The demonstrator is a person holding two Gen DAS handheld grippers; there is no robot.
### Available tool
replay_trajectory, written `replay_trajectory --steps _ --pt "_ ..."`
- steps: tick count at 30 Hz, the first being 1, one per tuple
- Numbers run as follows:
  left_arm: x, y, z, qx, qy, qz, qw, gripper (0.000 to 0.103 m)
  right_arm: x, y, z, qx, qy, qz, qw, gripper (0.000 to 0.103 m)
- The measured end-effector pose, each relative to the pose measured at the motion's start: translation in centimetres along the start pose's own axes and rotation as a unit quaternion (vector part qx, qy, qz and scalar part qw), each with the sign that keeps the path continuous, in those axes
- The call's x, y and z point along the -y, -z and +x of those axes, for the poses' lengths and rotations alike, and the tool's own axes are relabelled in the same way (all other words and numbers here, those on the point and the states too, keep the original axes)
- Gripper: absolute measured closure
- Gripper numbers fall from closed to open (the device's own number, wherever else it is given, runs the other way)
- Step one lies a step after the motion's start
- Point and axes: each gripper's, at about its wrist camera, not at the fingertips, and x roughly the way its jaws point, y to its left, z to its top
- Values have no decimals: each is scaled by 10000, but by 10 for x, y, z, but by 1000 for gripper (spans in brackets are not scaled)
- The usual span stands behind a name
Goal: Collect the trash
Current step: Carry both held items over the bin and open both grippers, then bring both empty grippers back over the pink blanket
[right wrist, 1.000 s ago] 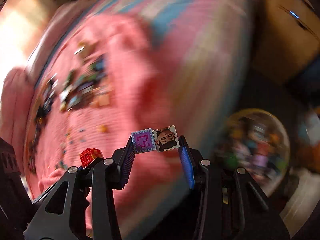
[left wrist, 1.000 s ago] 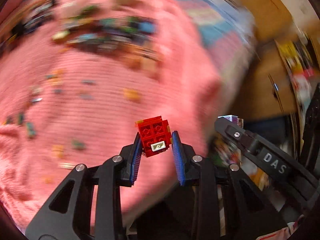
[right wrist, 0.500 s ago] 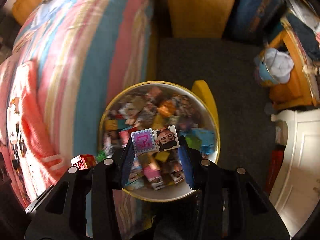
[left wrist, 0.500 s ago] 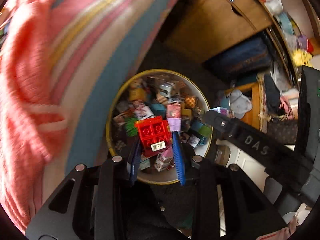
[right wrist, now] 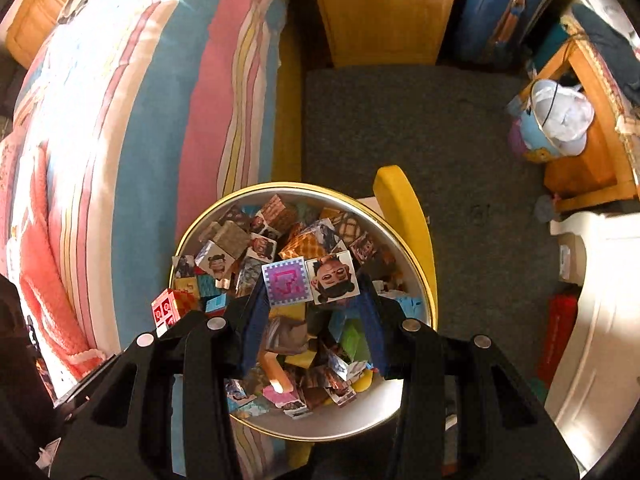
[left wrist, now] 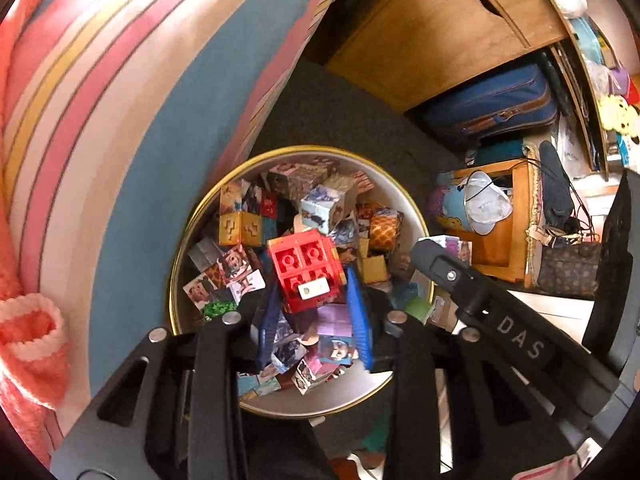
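left gripper (left wrist: 312,300) clamped on red brick (left wrist: 306,270), right gripper (right wrist: 314,304) clamped on two picture cubes (right wrist: 310,282), round tin (left wrist: 344,394) of cubes directly below both grippers

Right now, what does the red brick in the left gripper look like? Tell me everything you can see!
The red brick looks like shiny plastic, built from studded toy bricks with round studs facing the camera. A small white piece sits on its lower face, and a bit of yellow shows at one edge. The left gripper pinches it between blue pads, and it hangs above the round tin full of picture cubes.
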Motion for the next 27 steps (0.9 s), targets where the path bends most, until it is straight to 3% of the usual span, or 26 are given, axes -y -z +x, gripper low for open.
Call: replay_trajectory --steps 2,10,18,27 --pt "-2 1 0 -4 -40 -11 10000 62 4 1 2 -15 11 77 10000 61" --pt "-8 12 -12 40 81 -185 9998 55 -7 1 2 -14 -54 -44 10000 61" --pt "-19 32 -40 319 217 -446 9983 52 -36 0 16 -219 -150 -332 9991 61" --pt "-44 49 -57 459 174 -801 9956 52 -57 1 27 -424 77 -402 9983 59"
